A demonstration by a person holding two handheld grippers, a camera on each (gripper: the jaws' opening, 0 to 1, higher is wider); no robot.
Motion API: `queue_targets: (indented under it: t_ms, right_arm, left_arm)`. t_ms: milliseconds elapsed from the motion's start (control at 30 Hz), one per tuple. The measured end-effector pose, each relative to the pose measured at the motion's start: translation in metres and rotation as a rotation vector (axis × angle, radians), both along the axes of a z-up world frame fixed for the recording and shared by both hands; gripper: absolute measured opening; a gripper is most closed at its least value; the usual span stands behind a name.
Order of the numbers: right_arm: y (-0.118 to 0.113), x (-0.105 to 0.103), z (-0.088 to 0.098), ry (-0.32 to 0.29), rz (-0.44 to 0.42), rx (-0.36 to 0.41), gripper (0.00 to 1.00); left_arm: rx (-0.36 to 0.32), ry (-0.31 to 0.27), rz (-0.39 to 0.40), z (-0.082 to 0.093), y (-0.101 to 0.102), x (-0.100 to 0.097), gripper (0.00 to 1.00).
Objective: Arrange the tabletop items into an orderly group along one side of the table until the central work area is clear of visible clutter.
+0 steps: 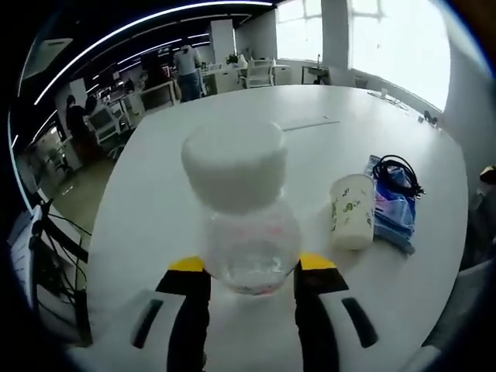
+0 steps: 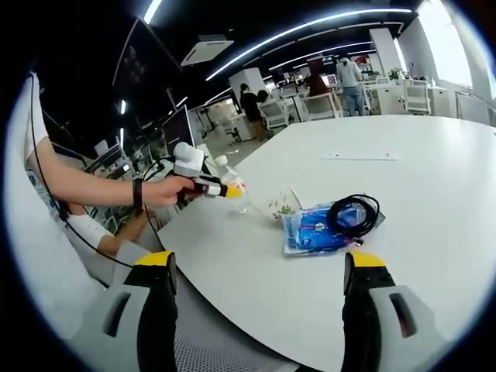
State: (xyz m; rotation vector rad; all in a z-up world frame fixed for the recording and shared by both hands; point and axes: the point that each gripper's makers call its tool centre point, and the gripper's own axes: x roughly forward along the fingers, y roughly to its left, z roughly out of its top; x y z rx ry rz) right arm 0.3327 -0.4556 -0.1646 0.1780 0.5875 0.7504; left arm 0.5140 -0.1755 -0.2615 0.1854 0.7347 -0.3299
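My left gripper [image 1: 251, 266] is shut on a clear plastic bottle [image 1: 246, 221] with a wide white cap, held upright just above the white table [image 1: 194, 194]. To its right a white paper cup [image 1: 351, 210] with a green print stands beside a blue packet [image 1: 395, 205] that has a coiled black cable [image 1: 397, 170] on top. In the right gripper view my right gripper [image 2: 260, 271] stands open over the table's near edge, nothing between its jaws. Ahead of it lie the blue packet [image 2: 318, 229], the cable [image 2: 353, 213] and the cup [image 2: 280, 204]; the left gripper [image 2: 208, 184] holds the bottle [image 2: 230, 178] at the left.
A thin flat strip [image 1: 310, 124] lies farther out on the table [image 2: 403, 178]. A person's arm [image 2: 85, 186] and white sleeve reach in from the left. Desks, chairs and people stand in the office behind. Dark cables hang past the table's left edge [image 1: 46, 232].
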Motion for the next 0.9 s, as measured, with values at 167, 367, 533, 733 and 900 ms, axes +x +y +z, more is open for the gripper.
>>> queue_targets:
  t_ms: [167,367,533,733,900]
  right_arm:
    - [-0.002,-0.001,-0.004,0.010,-0.005,-0.002,0.89]
    - [-0.003,0.001,-0.006,0.015,-0.009,-0.001,0.89]
    - [-0.003,0.002,-0.006,0.017,-0.009,-0.002,0.89]
    - [-0.005,0.003,-0.009,0.023,-0.011,-0.002,0.89]
    - [-0.004,0.003,-0.010,0.026,-0.005,-0.002,0.89]
  left_arm:
    - [-0.003,-0.008,-0.019,0.001,-0.003,0.007,0.42]
    - [-0.025,-0.015,0.003,0.001,-0.002,0.013,0.40]
    - [-0.037,-0.028,0.061,0.001,-0.001,0.018,0.39]
    - [-0.036,-0.028,0.095,0.001,0.000,0.023,0.39]
    - [-0.035,-0.025,0.118,0.000,0.001,0.026,0.39]
